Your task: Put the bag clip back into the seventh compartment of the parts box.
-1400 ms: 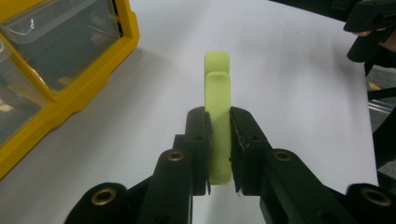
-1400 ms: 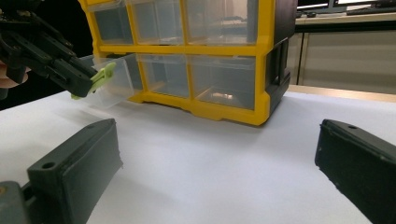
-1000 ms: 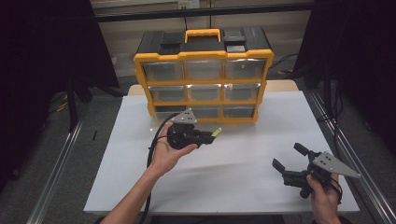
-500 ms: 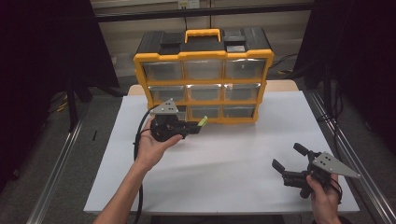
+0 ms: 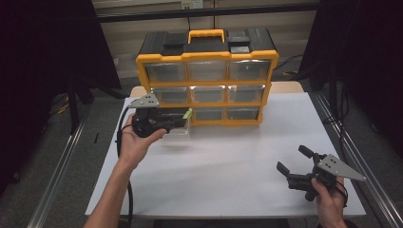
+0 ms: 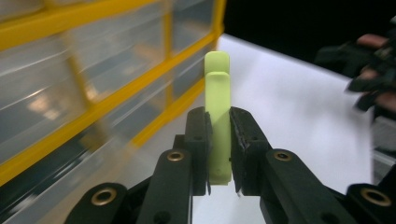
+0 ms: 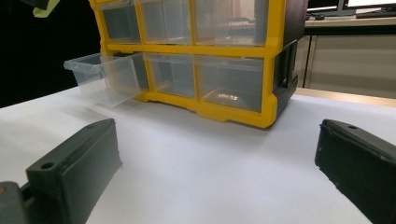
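Observation:
A yellow-and-black drawer cabinet (image 5: 207, 56) stands at the back of the white table (image 5: 228, 190). Its bottom-left clear drawer (image 5: 175, 129) is pulled out, seen too in the right gripper view as the clear drawer (image 7: 100, 77). My left gripper (image 5: 183, 118) hovers just above that drawer, shut on a flat light-green piece (image 6: 218, 116) that sticks out past its jaws. The green piece (image 5: 187, 114) points toward the cabinet front. My right gripper (image 5: 292, 159) stays low at the front right, open with nothing between its jaws.
The cabinet's other clear drawers (image 7: 229, 79) are pushed in. A black cable (image 5: 124, 142) trails from the left gripper along the forearm. Metal rails (image 5: 354, 161) run along both sides of the table, with dark floor beyond them.
My left hand has carried the green piece leftward and back toward the cabinet, rising a little, and is now over the pulled-out drawer. The right gripper has stayed put.

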